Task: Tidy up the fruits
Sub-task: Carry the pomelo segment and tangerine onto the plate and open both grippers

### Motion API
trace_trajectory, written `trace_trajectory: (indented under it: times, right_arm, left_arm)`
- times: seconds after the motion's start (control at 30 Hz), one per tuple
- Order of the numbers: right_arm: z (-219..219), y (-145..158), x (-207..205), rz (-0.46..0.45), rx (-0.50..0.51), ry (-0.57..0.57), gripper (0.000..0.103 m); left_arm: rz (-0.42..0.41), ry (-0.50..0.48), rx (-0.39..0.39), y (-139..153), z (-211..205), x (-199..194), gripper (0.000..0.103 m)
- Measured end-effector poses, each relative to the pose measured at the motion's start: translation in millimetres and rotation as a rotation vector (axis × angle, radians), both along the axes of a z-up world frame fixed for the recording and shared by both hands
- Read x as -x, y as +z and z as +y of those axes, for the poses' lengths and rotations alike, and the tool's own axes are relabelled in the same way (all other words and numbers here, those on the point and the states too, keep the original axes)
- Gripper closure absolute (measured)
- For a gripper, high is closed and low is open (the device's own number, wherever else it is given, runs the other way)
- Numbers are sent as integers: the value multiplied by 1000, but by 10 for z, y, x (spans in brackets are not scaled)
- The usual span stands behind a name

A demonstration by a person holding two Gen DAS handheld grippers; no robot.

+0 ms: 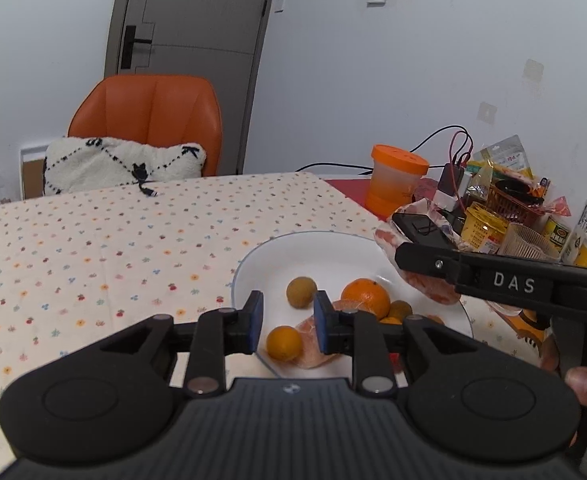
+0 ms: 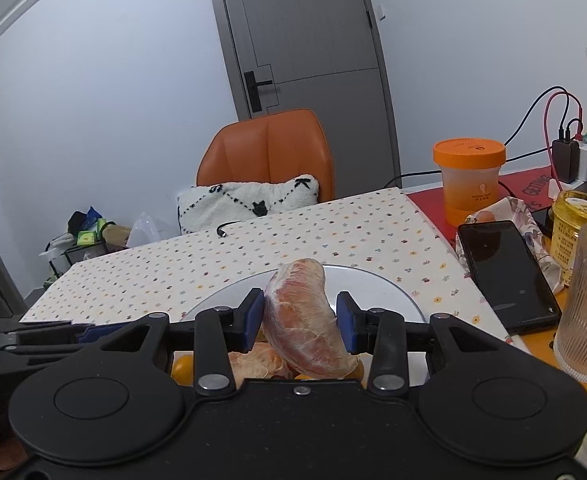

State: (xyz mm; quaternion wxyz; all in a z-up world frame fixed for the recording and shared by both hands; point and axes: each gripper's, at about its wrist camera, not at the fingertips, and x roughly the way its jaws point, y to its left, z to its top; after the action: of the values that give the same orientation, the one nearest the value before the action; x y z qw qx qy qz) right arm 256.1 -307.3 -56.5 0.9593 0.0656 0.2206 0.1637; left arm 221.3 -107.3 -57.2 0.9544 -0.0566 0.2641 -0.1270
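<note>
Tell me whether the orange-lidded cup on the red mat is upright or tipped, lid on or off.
Upright, lid on. The orange-lidded cup stands on its base on the red mat, with the lid sitting flat on top. Whether it is full: cannot tell.

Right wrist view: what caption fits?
Right gripper holding a peeled pomelo segment above the white plate.
</note>
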Motion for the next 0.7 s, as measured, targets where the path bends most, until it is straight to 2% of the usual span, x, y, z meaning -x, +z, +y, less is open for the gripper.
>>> trace_trajectory:
  times: [0.1,0.17,0.3,0.7]
  right_arm:
    - [-2,-6,-28,0,-7,-4,59]
    - [-19,7,8,-11,-31,-12,51]
    - [-27,15,75,-17,-55,-6,47]
    - [185,51,295,-17,-67,73,40]
  left_arm:
    - [2,23,1,6,59,26,71]
    - [1,35,4,16,110,52,67]
    - [-9,58,4,30,206,114,58]
    - [-7,89,6,43,396,249,56]
